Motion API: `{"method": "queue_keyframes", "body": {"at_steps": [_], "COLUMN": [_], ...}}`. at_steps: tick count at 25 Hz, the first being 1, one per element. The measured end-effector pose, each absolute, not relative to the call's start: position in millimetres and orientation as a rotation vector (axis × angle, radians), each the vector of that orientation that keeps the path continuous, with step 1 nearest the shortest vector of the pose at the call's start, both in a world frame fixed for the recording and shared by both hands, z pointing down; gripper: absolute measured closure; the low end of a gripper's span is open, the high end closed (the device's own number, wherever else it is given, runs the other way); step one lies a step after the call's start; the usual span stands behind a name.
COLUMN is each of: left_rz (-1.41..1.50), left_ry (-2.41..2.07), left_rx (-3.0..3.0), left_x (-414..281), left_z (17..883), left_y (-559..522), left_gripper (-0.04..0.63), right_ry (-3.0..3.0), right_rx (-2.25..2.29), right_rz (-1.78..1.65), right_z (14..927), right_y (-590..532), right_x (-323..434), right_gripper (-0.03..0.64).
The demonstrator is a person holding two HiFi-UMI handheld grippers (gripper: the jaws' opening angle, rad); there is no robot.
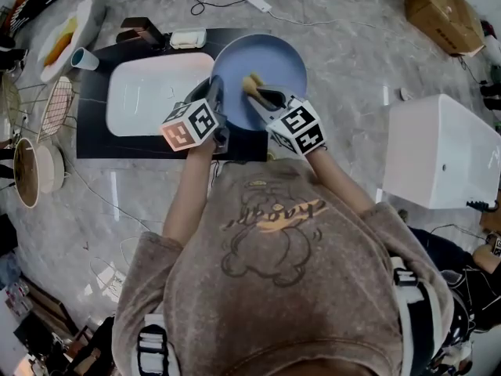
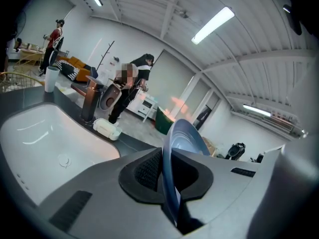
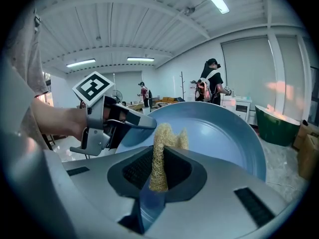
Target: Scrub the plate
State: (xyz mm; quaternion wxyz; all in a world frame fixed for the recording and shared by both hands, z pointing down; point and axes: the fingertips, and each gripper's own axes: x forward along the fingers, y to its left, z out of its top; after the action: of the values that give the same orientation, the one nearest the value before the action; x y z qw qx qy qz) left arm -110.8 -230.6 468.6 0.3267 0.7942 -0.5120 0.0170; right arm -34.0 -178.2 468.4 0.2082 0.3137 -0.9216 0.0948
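Note:
A round blue plate [image 1: 270, 65] is held tilted above the black counter, just right of the white sink [image 1: 149, 100]. My left gripper [image 1: 216, 104] is shut on the plate's near-left rim. In the left gripper view the plate [image 2: 185, 136] runs edge-on between the jaws of the left gripper [image 2: 167, 176]. My right gripper [image 1: 262, 96] is shut on a tan loofah scrubber [image 1: 252, 83], whose tip lies against the plate's face. In the right gripper view the scrubber [image 3: 162, 148] sticks up between the jaws of the right gripper [image 3: 158, 166], with the plate [image 3: 219, 128] behind it and the left gripper [image 3: 117, 121] on the rim.
A copper tap [image 1: 141, 31], a white soap dish [image 1: 188, 37] and a cup [image 1: 84, 58] stand behind the sink. A wire rack [image 1: 47, 108] and a bowl [image 1: 30, 172] are at the left. A white box [image 1: 442, 151] stands at the right. People stand in the background [image 2: 124, 91].

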Motion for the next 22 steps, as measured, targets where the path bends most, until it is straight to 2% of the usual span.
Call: {"method": "queue_keyframes", "body": {"at_steps": [10, 22], "left_rz": [0.057, 0.027], "left_ry": [-1.276, -1.279], "left_rx": [2.14, 2.121], "left_x": [-102.1, -104.1], "left_z": [454.5, 453.3], "left_y": [-224.9, -220.6], "left_gripper": [0.56, 0.561], "right_ry": [-2.524, -2.458], "right_rx": [0.871, 1.008], "right_rz": [0.158, 0.123], "right_z": [465.0, 455.8], "right_y": [-193.9, -224.5], "right_x": [-45.3, -8.4], "right_gripper": [0.56, 0.56]}}
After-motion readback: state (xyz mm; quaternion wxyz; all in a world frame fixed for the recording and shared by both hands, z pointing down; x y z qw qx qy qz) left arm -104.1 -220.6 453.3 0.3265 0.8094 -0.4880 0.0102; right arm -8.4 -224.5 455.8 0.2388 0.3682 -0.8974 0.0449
